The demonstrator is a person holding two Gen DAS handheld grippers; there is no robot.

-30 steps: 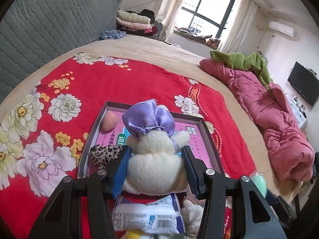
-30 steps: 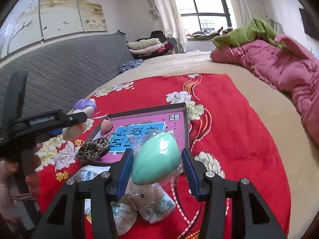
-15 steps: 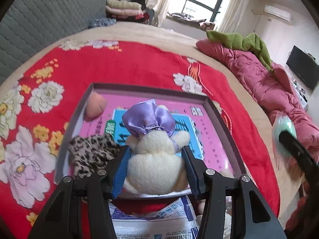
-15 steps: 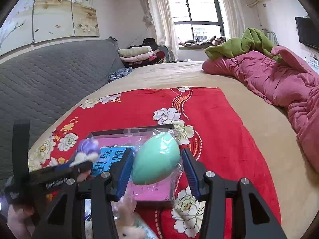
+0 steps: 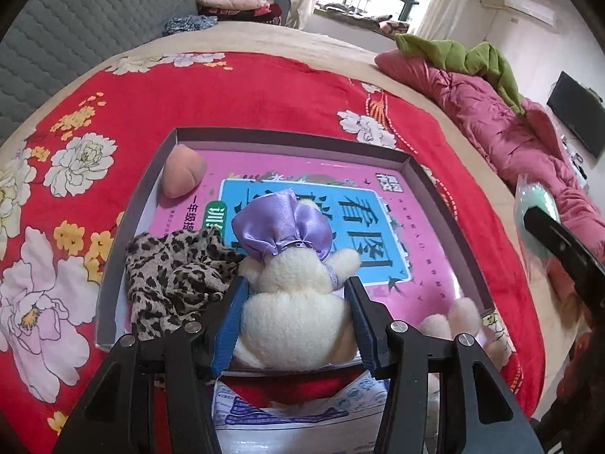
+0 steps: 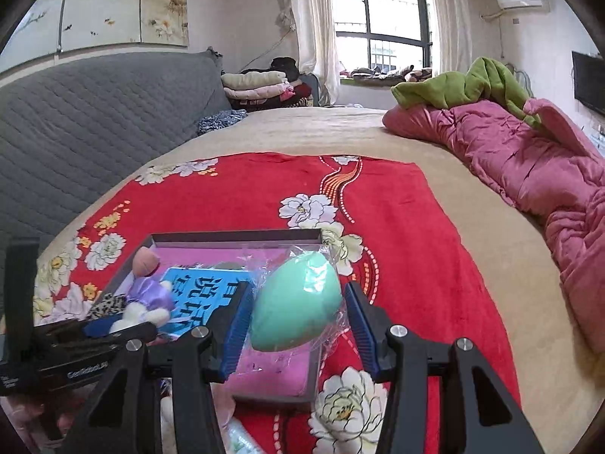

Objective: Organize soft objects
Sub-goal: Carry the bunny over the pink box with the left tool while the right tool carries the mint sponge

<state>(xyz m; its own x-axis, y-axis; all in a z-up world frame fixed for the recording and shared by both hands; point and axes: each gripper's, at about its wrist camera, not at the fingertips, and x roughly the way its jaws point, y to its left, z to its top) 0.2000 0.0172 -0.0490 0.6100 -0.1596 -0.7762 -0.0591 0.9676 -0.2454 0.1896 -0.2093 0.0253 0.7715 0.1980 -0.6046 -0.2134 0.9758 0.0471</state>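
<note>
- Red flowered blanket [image 5: 264, 87] is covering the bed, with a shallow box [image 5: 446, 204] lying on it.
- Left tool [image 5: 295, 317] is clenching a cream plush toy [image 5: 295, 310] with a purple bonnet, hanging over the box's near edge at 6 o'clock.
- Right tool [image 6: 297, 316] is gripping a bagged green egg-shaped sponge [image 6: 295, 302] over the box's right side.
- Leopard scrunchie [image 5: 177, 276] is lying at 8 o'clock in the box, and a peach sponge [image 5: 181, 174] at 10 o'clock.
</note>
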